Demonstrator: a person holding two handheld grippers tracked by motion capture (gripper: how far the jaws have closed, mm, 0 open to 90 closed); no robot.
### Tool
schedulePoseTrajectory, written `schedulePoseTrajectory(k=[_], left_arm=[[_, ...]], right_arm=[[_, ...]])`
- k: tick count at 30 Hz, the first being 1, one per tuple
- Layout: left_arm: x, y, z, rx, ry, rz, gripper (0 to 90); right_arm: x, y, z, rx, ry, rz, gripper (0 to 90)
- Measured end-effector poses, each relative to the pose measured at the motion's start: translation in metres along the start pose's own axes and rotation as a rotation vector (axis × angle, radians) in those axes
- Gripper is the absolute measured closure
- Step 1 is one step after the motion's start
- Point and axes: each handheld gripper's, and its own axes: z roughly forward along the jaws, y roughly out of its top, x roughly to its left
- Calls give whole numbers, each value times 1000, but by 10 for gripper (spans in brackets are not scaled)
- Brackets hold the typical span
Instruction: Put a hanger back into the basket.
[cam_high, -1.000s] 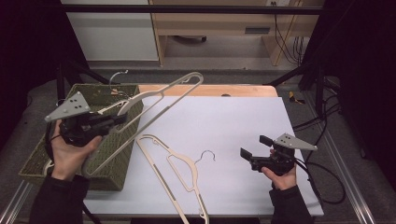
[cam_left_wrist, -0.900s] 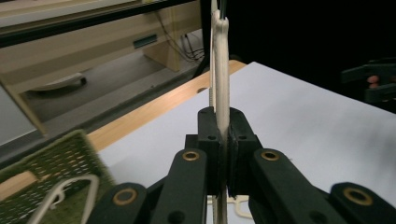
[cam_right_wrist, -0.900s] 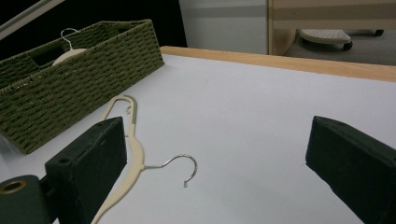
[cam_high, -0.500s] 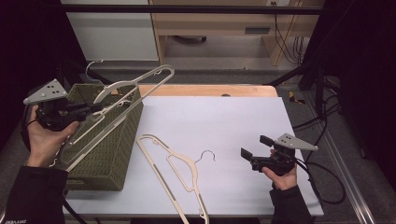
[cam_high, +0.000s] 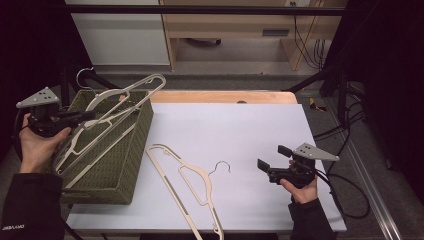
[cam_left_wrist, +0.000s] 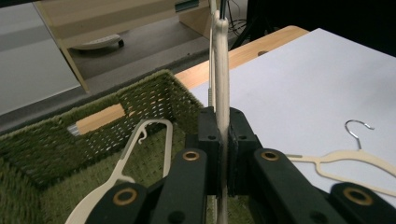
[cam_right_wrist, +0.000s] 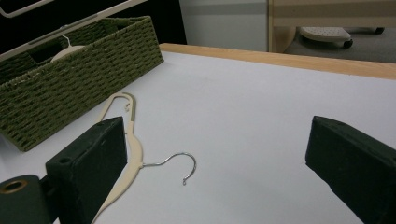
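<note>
We've got the left gripper (cam_high: 75, 117) clamped tight on a cream hanger (cam_high: 112, 107), holding it over the green wicker basket (cam_high: 127, 165) (another hanger (cam_left_wrist: 126, 156) already sits inside). Right gripper (cam_high: 272, 162) hovers with jaws wide over the white tabletop (cam_high: 240, 130), near a third hanger (cam_high: 187, 180).

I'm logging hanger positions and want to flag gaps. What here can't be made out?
- Hanger on the table: its lower arm is cut off by the bottom edge of the high view.
- Hanger held by the left gripper: the top edge of the left gripper view cuts off its upper part.
- Basket floor: partly hidden behind the near wall in the right gripper view.
</note>
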Motion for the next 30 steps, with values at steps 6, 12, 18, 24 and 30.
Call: schedulePoseTrajectory(k=[6,12,18,24,30], left_arm=[[11,-8,0,23,36,-15,861],[22,-16,-1,45,66,-27,861],[32,-27,-2,54,91,-50,861],[37,-38,-4,65,76,-74,862],[38,-50,-4,103,55,-97,862]], right_arm=[[0,0,0,2,-2,-1,58],[0,0,-1,-6,-2,3,58],[0,0,0,1,-5,-3,59],[0,0,0,0,-6,1,58],[0,0,0,-1,-5,-4,59]])
